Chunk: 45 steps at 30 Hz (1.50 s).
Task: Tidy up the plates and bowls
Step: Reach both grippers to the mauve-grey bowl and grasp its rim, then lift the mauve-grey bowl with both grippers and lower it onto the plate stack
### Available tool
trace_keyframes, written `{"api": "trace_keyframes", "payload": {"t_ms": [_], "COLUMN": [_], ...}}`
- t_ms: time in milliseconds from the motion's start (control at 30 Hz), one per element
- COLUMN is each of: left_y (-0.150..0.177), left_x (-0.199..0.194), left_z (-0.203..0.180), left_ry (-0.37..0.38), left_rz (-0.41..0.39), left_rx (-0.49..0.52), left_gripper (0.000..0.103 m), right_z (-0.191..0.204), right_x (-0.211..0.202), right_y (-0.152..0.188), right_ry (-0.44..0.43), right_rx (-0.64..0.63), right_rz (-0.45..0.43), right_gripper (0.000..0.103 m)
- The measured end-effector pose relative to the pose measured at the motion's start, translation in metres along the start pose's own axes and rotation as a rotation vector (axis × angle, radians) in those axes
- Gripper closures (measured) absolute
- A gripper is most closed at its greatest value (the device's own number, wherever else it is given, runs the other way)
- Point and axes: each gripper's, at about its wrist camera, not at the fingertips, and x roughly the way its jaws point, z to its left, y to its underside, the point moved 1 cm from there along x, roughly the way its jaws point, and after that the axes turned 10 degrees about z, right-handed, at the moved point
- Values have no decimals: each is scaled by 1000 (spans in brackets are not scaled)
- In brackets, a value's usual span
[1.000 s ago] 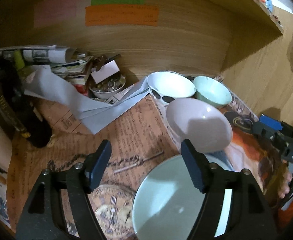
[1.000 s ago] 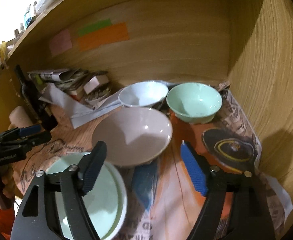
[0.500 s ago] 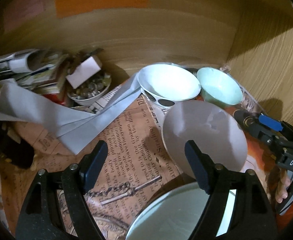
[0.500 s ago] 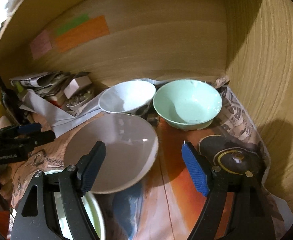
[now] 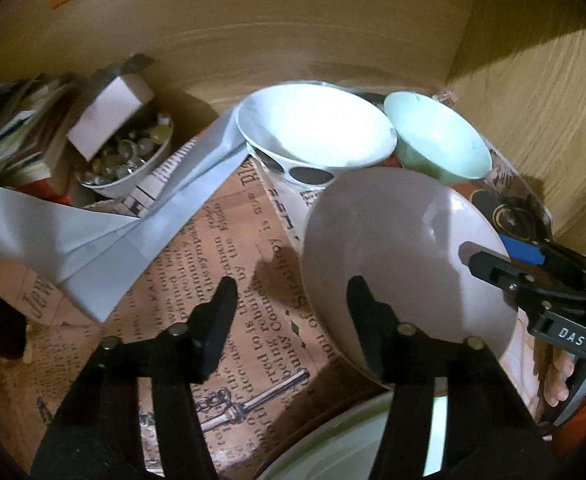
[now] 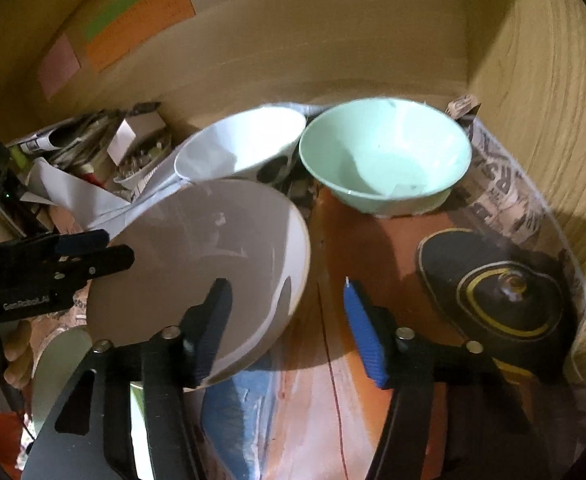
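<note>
A pale lilac-grey bowl (image 5: 397, 248) (image 6: 197, 256) sits on the newspaper-lined shelf floor. My left gripper (image 5: 293, 312) straddles its left rim, one finger inside and one outside. Its jaws are closing, and the pads stand off the rim. My right gripper (image 6: 289, 316) straddles the right rim the same way, jaws closing and pads off the rim. Behind stand a white bowl with black dots (image 5: 313, 132) (image 6: 241, 148) and a mint-green bowl (image 5: 441, 144) (image 6: 381, 156). A pale green plate (image 5: 333, 452) (image 6: 57, 364) lies in front, partly hidden by my grippers.
A small bowl of beads (image 5: 129, 160), stacked papers (image 5: 9, 128) and a folded grey sheet (image 5: 93, 236) crowd the back left. The wooden back wall (image 6: 313, 32) and side wall (image 6: 553, 100) close in the corner. A black-and-yellow printed patch (image 6: 505, 288) marks the liner at right.
Both grippers have moved forward and down onto the lilac-grey bowl. Their jaws have narrowed and now straddle its opposite rims.
</note>
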Motion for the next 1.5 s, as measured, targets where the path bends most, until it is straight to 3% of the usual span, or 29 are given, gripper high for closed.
{"api": "trace_keyframes", "payload": {"t_ms": [233, 367, 500, 800, 1500], "left_y": [-1, 1, 3, 6, 47], "left_x": [11, 11, 12, 4, -79], "left_z": [-1, -8, -15, -18, -5], "left_ry": [57, 75, 28, 38, 38], "left_rz": [39, 42, 35, 23, -158], "left_rx": [16, 48, 70, 59, 0], "left_gripper": [70, 84, 84, 84, 84], "right_z": [-3, 3, 11, 8, 54], "right_x": [7, 6, 5, -9, -67], "right_y": [-1, -1, -2, -4, 10], "right_ry": [-39, -59, -3, -20, -45], "right_rx": [22, 2, -22, 11, -51], "right_rz": [22, 23, 10, -21, -175], "right_gripper": [61, 75, 76, 76, 76]}}
